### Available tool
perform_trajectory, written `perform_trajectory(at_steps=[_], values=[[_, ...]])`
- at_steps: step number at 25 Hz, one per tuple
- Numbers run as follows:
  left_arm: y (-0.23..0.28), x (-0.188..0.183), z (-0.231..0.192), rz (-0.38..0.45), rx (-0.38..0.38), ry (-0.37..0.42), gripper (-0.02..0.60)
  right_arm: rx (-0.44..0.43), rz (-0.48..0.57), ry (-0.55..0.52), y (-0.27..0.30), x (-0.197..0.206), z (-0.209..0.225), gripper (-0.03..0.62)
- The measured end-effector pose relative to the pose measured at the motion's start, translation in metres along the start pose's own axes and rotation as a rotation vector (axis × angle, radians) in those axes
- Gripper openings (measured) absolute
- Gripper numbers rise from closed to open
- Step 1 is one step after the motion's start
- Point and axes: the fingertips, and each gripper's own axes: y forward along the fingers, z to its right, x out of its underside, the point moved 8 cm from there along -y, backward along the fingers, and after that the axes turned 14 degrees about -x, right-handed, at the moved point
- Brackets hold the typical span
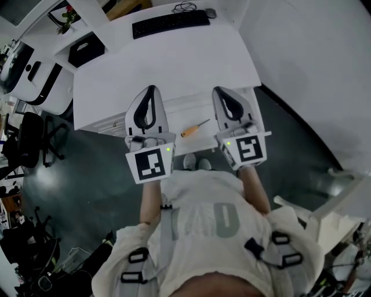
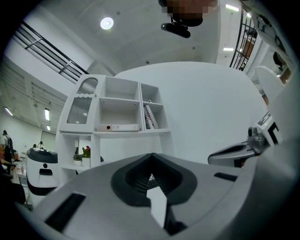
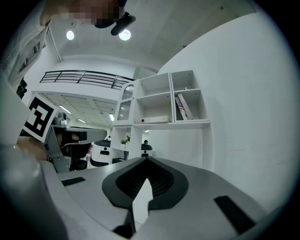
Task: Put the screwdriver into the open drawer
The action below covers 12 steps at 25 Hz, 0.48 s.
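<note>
An orange-handled screwdriver (image 1: 194,128) lies on the white floor of the pulled-out drawer (image 1: 174,110) under the desk's front edge. It sits between my two grippers and touches neither. My left gripper (image 1: 152,89) is to its left, held level, jaws shut with nothing in them. My right gripper (image 1: 219,90) is to its right, also shut and empty. In the left gripper view the left gripper (image 2: 151,176) shows its jaws meeting, with the right gripper (image 2: 234,152) alongside. The right gripper view shows the right gripper (image 3: 144,180) closed, and the screwdriver is out of sight there.
A white desk (image 1: 174,64) carries a black keyboard (image 1: 170,23) and a mouse (image 1: 210,13) at its far edge. A white shelf unit (image 2: 117,110) stands ahead against a white wall. An office chair (image 1: 29,139) stands on the dark floor at left.
</note>
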Motion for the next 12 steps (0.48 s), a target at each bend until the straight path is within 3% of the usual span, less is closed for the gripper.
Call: perform_trajectory(at_steps=[12], values=[[-0.003, 0.001, -0.02, -0.012, -0.052, -0.017, 0.006, -0.035, -0.014, -0.033, 0.006, -0.002, -0.004, 0.005]])
